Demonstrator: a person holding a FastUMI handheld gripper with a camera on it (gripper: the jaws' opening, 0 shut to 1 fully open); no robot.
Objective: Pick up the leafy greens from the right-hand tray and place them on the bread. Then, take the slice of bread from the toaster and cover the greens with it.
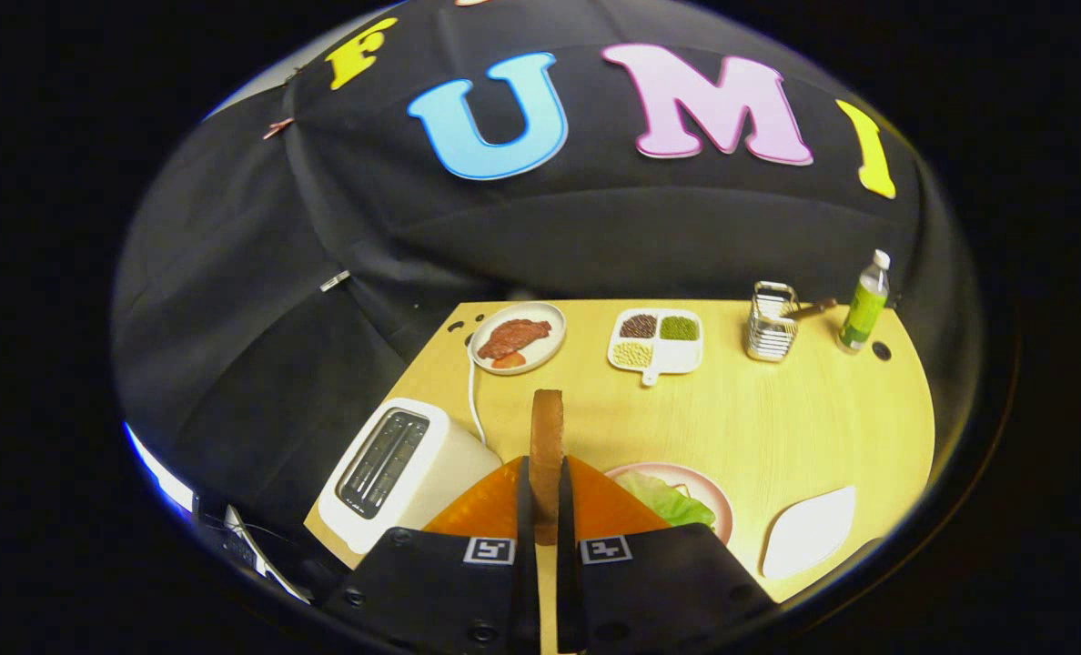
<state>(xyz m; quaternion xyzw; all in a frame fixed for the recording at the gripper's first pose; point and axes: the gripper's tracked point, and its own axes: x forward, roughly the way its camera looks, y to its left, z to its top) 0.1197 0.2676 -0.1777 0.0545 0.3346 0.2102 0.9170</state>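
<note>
One slice held on edge, greens waiting on the plate

Two fingers of the gripper (pixel 546 509) are drawn close together on a slice of bread (pixel 547 437), which stands upright on its edge between them, crust upward and rising just past the tips. Both fingers appear to press its flat faces, so the hold looks firm.

Furthest left on the wooden table (pixel 777 428) sits a white toaster (pixel 395 468), its slots dark and seemingly empty, with a white cord (pixel 474 400) running back from it. Beyond it lies a round plate of reddish meat (pixel 517 337). Further right stands a white divided tray (pixel 656 342) with brown, green and pale grains in three of its compartments. Just beside the fingers, to their right, a pink plate (pixel 704 487) carries the leafy greens (pixel 663 500); whether bread lies beneath them cannot be told, as the gripper hides that part. Further right again are a white leaf-shaped dish (pixel 809 532) near the table's front, a metal utensil rack (pixel 770 320) with a handle sticking out of it, and a green bottle (pixel 864 305) at the back.

By the look of it, the slice is light and fairly stiff but crumbly, so a moderate squeeze across its faces suits it better than a hard pinch. It probably needs tipping flat over the greens, which are soft and springy and may shift under it.
</note>
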